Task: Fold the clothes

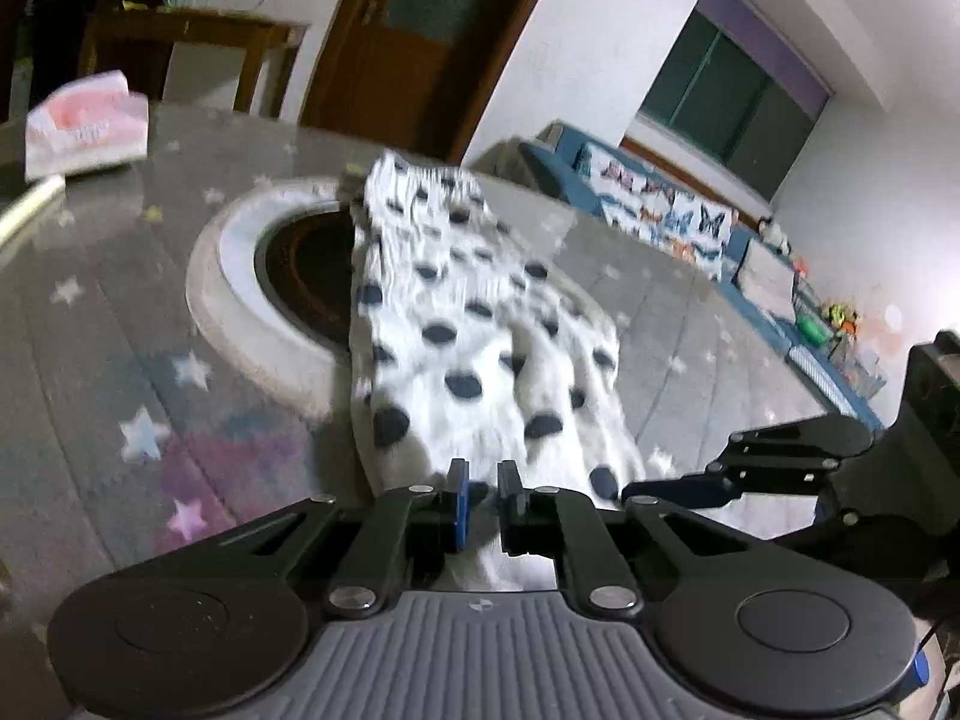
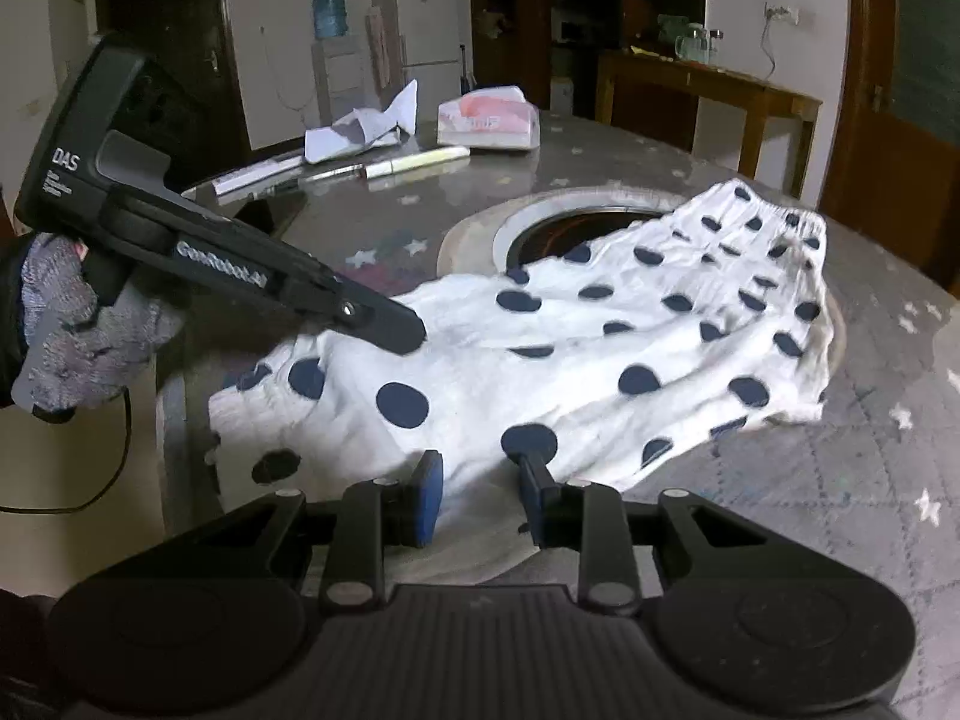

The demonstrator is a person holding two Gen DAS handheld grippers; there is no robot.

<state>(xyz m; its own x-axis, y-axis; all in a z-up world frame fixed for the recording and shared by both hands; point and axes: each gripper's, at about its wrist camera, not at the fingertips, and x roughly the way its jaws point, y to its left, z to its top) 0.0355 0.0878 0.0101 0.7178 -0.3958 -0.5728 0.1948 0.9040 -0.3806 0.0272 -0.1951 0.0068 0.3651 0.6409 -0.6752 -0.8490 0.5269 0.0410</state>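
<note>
Grey, star-printed cloth covers the round table (image 2: 840,480), which has a circular recess (image 2: 576,228) at its middle; across it lies the white garment (image 2: 600,354) with navy dots, its gathered waistband at the far end and its near end drawn toward both grippers.

From the left wrist view, the left gripper (image 1: 483,495) has its blue-padded fingers (image 1: 459,504) drawn narrow, pinching a bunched fold of the garment (image 1: 468,330) that runs back between them toward the camera. The right gripper (image 1: 654,489) reaches in from the right edge to the same near hem. Only this view shows the sofa (image 1: 660,210) with butterfly cushions and the window behind it.

From the right wrist view, the right gripper (image 2: 480,480) has its fingers (image 2: 429,495) set a little apart with white fabric bunched between them; whether the pads press on it cannot be told. Only here does the left gripper (image 2: 402,330) show from outside, slanting down onto the fabric, its body marked "DAS" and its arm "GenRobot.AI", gripped by a hand (image 2: 78,330) in a grey knit glove. Also seen here alone: a fridge (image 2: 420,30), crumpled paper (image 2: 360,132), pens (image 2: 414,165) and a pink tissue box (image 2: 489,120).
</note>
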